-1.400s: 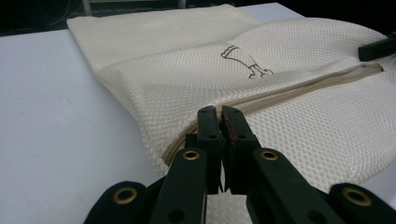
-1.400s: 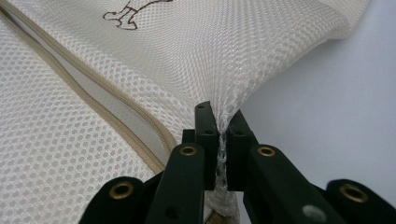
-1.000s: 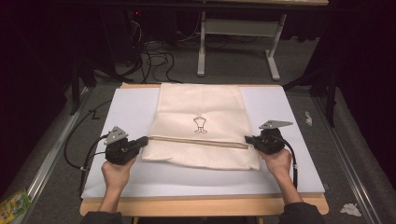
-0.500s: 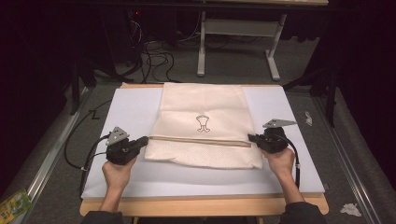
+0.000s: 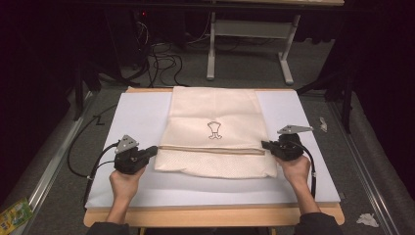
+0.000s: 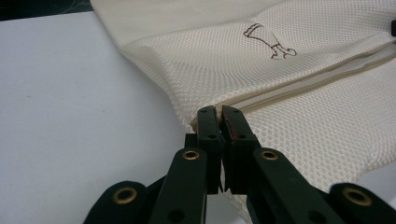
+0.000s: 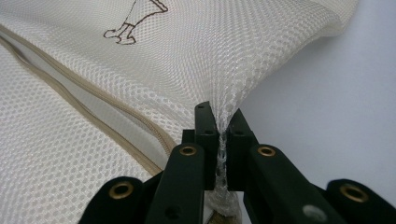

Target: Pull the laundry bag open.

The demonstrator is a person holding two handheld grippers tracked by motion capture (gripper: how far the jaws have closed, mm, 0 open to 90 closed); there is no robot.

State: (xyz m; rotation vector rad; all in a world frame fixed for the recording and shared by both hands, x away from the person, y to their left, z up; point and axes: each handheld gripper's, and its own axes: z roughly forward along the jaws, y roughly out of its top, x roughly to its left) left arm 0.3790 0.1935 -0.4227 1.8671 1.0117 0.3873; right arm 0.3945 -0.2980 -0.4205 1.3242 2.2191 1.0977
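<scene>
A wooden table [image 5: 210, 215] carries a white board [image 5: 132, 117] that covers nearly all of its top, and on the board's middle lies a cream mesh bag [image 5: 215, 112], spread flat, its far edge reaching the back of the board. A small dark outline drawing [image 5: 214, 130] sits at the bag's centre, and just nearer the person a tan zipper band [image 5: 210, 148] runs straight across from side to side. The left gripper [image 5: 147, 152] has its jaws clamped tight on the bag's left edge, right at the zipper's end. The right gripper [image 5: 266, 145] is pinched on the mesh at the opposite edge, the fabric bunched and pulled up between its jaws.
</scene>
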